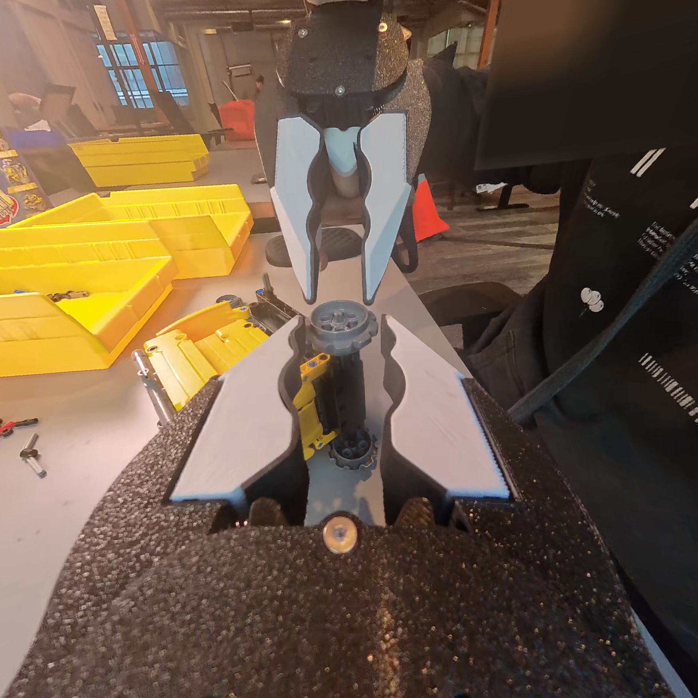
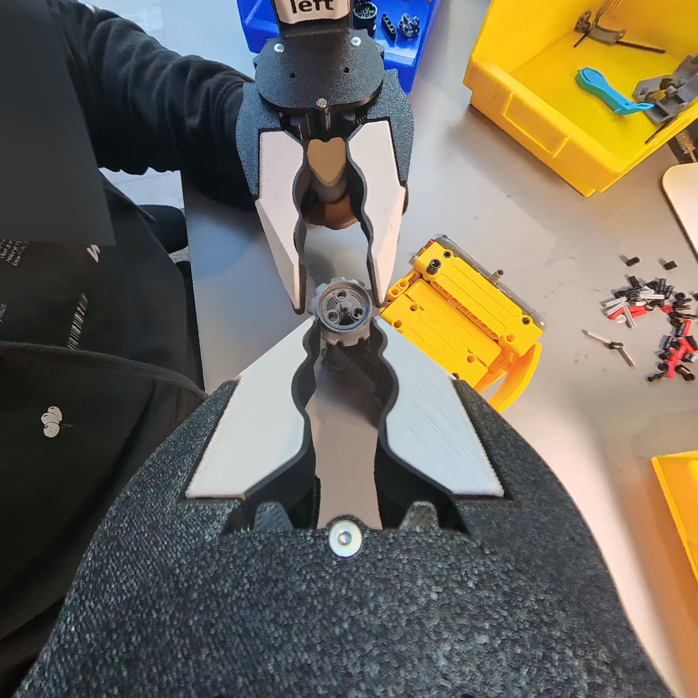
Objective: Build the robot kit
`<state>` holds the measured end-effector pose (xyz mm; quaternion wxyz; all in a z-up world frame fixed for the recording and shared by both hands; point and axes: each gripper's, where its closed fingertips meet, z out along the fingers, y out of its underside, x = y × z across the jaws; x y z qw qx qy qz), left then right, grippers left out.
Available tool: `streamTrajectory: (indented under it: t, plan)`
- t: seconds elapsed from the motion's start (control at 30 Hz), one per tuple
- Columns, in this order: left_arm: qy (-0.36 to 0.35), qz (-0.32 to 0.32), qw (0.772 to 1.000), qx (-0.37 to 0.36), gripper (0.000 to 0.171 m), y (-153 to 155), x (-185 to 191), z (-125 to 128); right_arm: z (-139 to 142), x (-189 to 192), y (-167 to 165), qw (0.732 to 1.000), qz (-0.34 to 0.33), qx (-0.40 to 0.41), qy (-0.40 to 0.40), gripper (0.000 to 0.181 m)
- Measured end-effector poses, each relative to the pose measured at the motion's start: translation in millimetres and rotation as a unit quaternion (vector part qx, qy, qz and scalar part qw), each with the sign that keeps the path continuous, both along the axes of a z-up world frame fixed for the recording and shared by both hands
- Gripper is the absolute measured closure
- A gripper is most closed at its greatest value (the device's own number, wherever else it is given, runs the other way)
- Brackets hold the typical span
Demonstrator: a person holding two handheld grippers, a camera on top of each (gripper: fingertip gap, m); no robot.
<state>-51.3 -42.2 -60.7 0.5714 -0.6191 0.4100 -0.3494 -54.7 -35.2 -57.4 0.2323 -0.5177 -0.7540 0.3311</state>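
Flanking grey wheel [image 1: 342, 325]: left tongs [image 1: 342, 321], right tongs [image 2: 342, 321].

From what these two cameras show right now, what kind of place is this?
Probably a workshop or lab bench for building toy brick models. Yellow plastic parts bins stand on a grey worktable, small black, red and grey connector pins lie loose, and a large hall with tall windows opens behind.

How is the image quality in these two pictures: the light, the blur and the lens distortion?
Left wrist view: warm orange glare washes the upper left over the yellow plastic bins; the grey toothed wheel between the left gripper fingers is sharp; edges bend from the wide lens. Right wrist view: even, cooler light; soft shadows on the grey table; the right gripper body near the lens is slightly blurred.
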Motion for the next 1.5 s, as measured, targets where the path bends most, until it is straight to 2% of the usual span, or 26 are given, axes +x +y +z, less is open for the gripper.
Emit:
streamTrajectory:
  t: [0.17, 0.4, 0.67, 1.03, 1.5]
  plan:
    - [-0.015, 0.000, 1.000, -0.012, 0.135, 0.9, -3.2, 1.9, -7.9, 2.2, -1.5, 1.000, -0.003, -0.004, -0.014, 0.155]
    - [0.010, -0.004, 1.000, -0.023, 0.138, -0.9, -1.2, -3.8, -3.9, -0.3, -4.6, 1.000, 0.001, -0.008, -0.004, 0.155]
    - [0.017, -0.006, 1.000, -0.025, 0.138, -0.9, 0.6, -4.4, -8.5, -0.6, -6.9, 0.999, 0.017, 0.023, -0.015, 0.153]
    - [0.007, -0.008, 0.999, -0.038, 0.138, -0.2, -2.6, -5.5, -9.7, -3.1, -6.0, 0.998, 0.027, 0.013, -0.059, 0.154]
    - [-0.012, 0.000, 1.000, -0.025, 0.138, -0.5, -2.9, -6.9, -10.6, -3.4, -6.5, 0.993, 0.039, 0.044, -0.106, 0.154]
